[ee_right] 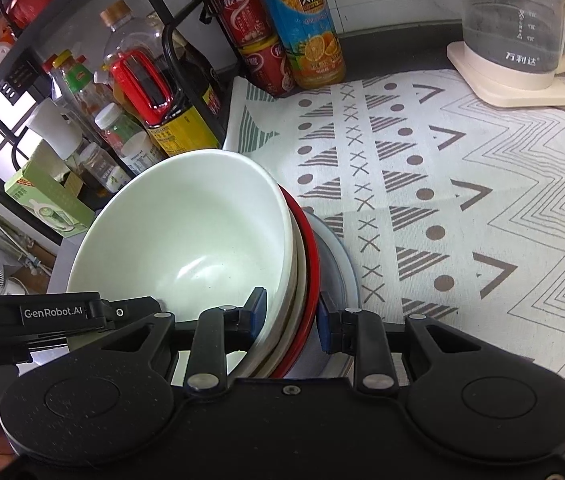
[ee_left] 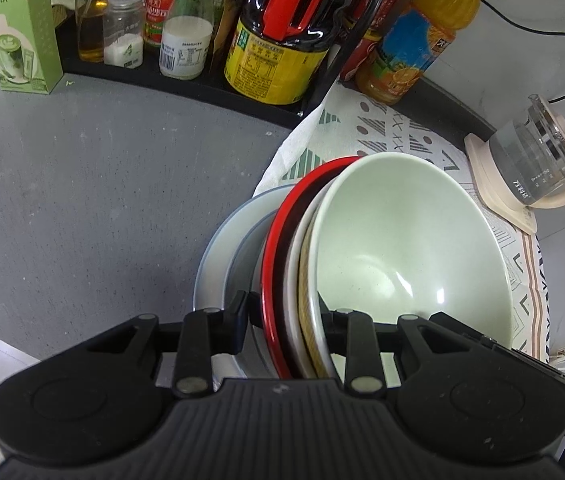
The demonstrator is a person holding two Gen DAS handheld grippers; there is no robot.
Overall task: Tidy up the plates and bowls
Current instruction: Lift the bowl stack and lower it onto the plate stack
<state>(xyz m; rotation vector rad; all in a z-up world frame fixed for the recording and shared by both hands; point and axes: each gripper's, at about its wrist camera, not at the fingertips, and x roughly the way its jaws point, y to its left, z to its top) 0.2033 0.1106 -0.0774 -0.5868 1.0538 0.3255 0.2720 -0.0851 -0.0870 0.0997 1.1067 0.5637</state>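
The grey table (ee_left: 82,200) carries everything, and the patterned cloth (ee_right: 462,208) covers its part beside the black rack (ee_left: 186,80) of bottles. Against that cloth's edge nearest the rack sits the stack of dishes: a pale blue plate (ee_left: 212,256) lowest, a red plate (ee_left: 278,236) and a white plate (ee_left: 296,264) tilted up from it, and the pale green bowl (ee_left: 402,240) innermost, also tilted. At the cloth's far corner stands a glass kettle (ee_right: 518,24) on its cream base; an orange juice bottle (ee_right: 306,28) and red cans (ee_right: 250,36) stand at the cloth's rack-side corner. The left gripper (ee_left: 288,320) pinches the tilted bowl-and-plates bundle at the rim, its jaws closed on it. The right gripper (ee_right: 292,316) clamps the same bundle from the opposite side, one finger inside the bowl.
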